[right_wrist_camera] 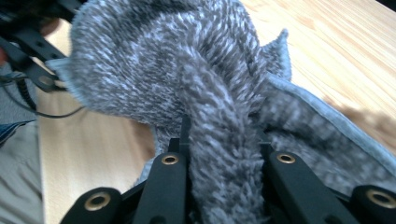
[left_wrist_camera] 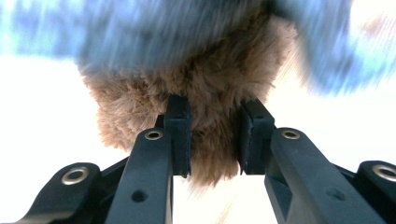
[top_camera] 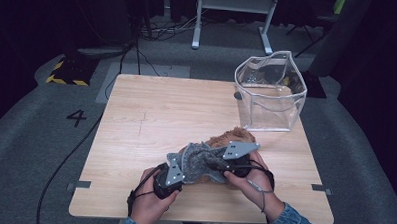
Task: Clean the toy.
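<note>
My left tongs [left_wrist_camera: 212,140] are pinched on a tuft of the brown furry toy [left_wrist_camera: 196,93], a pad pressing in from either side, and the fur bulges out above and below the jaws. My right tongs [right_wrist_camera: 224,154] are clamped on a thick rolled fold of the grey fleece cloth [right_wrist_camera: 154,60], which runs straight up between the jaws and fans out beyond them to both sides. From above, my two hands meet at the near edge of the table [top_camera: 136,115], the left tongs [top_camera: 170,177] just beside the right tongs [top_camera: 225,165], with the grey cloth [top_camera: 200,159] bunched between them and draped over both. The brown toy [top_camera: 230,137] peeks out on the far side of the cloth, just past my right tongs and touching the cloth. Farther off, beyond the right tongs and toward the far right corner of the table, a clear plastic bag [top_camera: 269,92] stands upright with its mouth open, well apart from the bundle I'm holding.
</note>
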Motion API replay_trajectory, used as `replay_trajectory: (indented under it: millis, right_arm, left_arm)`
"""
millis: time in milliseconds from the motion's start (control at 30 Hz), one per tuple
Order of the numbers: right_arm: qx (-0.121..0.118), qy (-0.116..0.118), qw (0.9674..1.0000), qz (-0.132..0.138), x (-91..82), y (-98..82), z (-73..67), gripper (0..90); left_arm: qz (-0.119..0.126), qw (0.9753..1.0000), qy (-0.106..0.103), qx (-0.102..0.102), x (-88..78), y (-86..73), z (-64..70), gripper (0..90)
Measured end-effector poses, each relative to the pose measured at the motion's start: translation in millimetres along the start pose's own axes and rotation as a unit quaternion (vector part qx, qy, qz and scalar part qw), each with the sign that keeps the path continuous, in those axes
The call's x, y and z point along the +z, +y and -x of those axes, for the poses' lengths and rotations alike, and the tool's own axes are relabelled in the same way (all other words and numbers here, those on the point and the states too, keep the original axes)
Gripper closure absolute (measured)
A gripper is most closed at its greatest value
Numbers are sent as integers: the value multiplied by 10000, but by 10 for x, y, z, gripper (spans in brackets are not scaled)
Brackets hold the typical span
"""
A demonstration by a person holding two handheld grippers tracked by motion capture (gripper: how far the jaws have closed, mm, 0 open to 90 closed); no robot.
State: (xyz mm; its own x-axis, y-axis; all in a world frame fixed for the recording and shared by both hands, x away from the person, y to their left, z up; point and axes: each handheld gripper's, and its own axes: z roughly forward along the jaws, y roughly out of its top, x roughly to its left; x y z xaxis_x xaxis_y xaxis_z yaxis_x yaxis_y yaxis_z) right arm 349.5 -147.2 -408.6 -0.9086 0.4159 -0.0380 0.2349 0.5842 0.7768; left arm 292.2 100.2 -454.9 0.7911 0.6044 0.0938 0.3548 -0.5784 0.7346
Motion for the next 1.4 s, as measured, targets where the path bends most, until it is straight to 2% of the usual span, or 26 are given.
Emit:
replay_trajectory:
  millis: [167,300,333,367,433,633,767,867,967,1067,1100,1133,1200,1233,1267,1333,1400]
  right_arm:
    - [178,-26,9998,73,-107,-112,141,771]
    - [294,-253,9992,65,-261,-212,245,772]
    - [343,-288,9990,61,-305,-253,284,773]
    - [448,-343,9984,64,-354,-310,327,773]
    - [504,-437,9977,61,-418,-390,382,773]
    - [797,-818,9934,-146,-628,-698,554,772]
    - [1003,-1152,9873,-440,-781,-958,706,770]
    - [1235,-1552,9777,-687,-933,-1206,856,770]
    - [1501,-1798,9699,-661,-1081,-1367,958,766]
    - [1725,-2047,9619,-559,-1254,-1496,1028,741]
    - [1764,-2088,9604,-534,-1280,-1513,1035,713]
    - [1782,-2154,9588,-497,-1310,-1538,1047,648]
    - [1858,-2239,9560,-374,-1337,-1551,1052,483]
    - [1845,-2265,9559,-295,-1343,-1549,1052,409]
    - [1822,-2264,9566,-231,-1353,-1535,1043,375]
    - [1714,-2265,9588,83,-1389,-1481,1012,364]
    - [1631,-2404,9561,372,-1462,-1393,960,324]
  left_arm:
    - [92,10000,-23,-8,-5,1,-10,702]
    - [146,9999,-51,-45,-10,-12,-30,702]
    - [166,9998,-63,-104,-11,-17,-32,701]
    - [173,9998,-65,-116,-11,-20,-34,701]
    - [183,9997,-71,-111,-12,-24,-43,701]
    - [205,9996,-104,-185,-18,-38,-80,700]
    - [218,9994,-104,-235,-19,-42,-100,700]
    - [236,9992,-116,-287,-25,-56,-126,698]
    - [274,9989,-104,-364,-37,-65,-142,697]
    - [274,9990,-14,-344,-70,-64,-155,697]
    - [255,9990,38,-361,-95,-65,-165,698]
    - [268,9990,65,-352,-109,-68,-177,698]
    - [298,9986,93,-426,-138,-83,-203,697]
    - [304,9985,89,-455,-147,-93,-218,693]
    - [356,9980,79,-512,-149,-105,-227,686]
    - [431,9977,92,-516,-151,-119,-240,655]
    - [459,9975,79,-534,-162,-117,-240,592]
